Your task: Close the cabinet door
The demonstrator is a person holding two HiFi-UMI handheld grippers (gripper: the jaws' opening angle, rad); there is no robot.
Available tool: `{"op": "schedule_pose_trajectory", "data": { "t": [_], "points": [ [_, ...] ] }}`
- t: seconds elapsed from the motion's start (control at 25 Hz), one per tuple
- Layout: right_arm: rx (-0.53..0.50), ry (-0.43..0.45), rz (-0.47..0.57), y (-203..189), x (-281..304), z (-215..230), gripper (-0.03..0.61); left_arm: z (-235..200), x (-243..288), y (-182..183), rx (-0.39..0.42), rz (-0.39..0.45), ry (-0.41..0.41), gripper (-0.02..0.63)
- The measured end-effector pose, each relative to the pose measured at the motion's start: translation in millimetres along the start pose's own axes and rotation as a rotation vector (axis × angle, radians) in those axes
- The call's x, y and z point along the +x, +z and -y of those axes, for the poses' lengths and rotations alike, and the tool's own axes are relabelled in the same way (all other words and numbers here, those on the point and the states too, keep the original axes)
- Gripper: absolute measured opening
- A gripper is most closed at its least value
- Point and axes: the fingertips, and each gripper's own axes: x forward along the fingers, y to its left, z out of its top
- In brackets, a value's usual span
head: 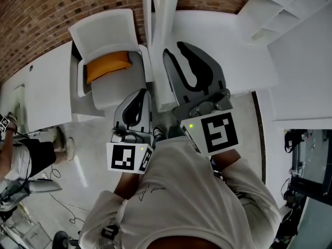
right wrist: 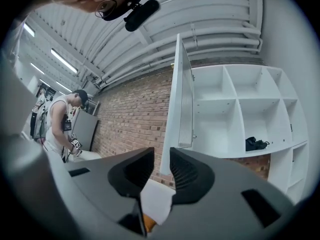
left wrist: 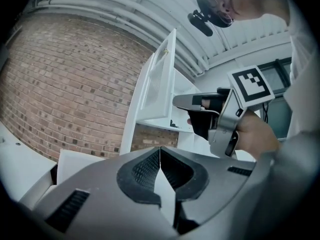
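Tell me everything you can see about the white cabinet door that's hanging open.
The white cabinet door is a tall flat panel that looks like painted wood, with a ribbed-looking inner face. It hangs upright and swung wide open, nearly edge-on in the right gripper view, joined by small hinges to the white open-shelf unit, in front of the red brick wall. The right gripper, jaws apart, sits at its lower corner. Whether they touch cannot be told.

Head view steeply down, gripper views upward, sharing cabinet door point(right wrist: 176, 109)

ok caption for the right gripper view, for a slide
Right gripper, jaws apart, facing the edge of the open cabinet door, white shelves behind
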Motion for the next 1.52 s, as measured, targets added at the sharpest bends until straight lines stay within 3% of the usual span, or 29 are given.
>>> {"op": "schedule_pose_trajectory", "data": {
  "t": [0.24, 0.32, 1.52],
  "points": [
    [0.032, -0.064, -0.004, -5, 22, 5, 0.117, -4, 3, -1, 0.023, -0.021, -0.002, 0.017],
    [0.043, -0.071, -0.017, -11, 27, 6, 0.082, -8, 3, -1, 0.025, -0.019, 0.015, 0.017],
    [0.106, -0.076, -0.023, -13, 21, 24, 0.063, 0, 26, -8, -0.004, -0.04, -0.005, 0.017]
  ]
}}
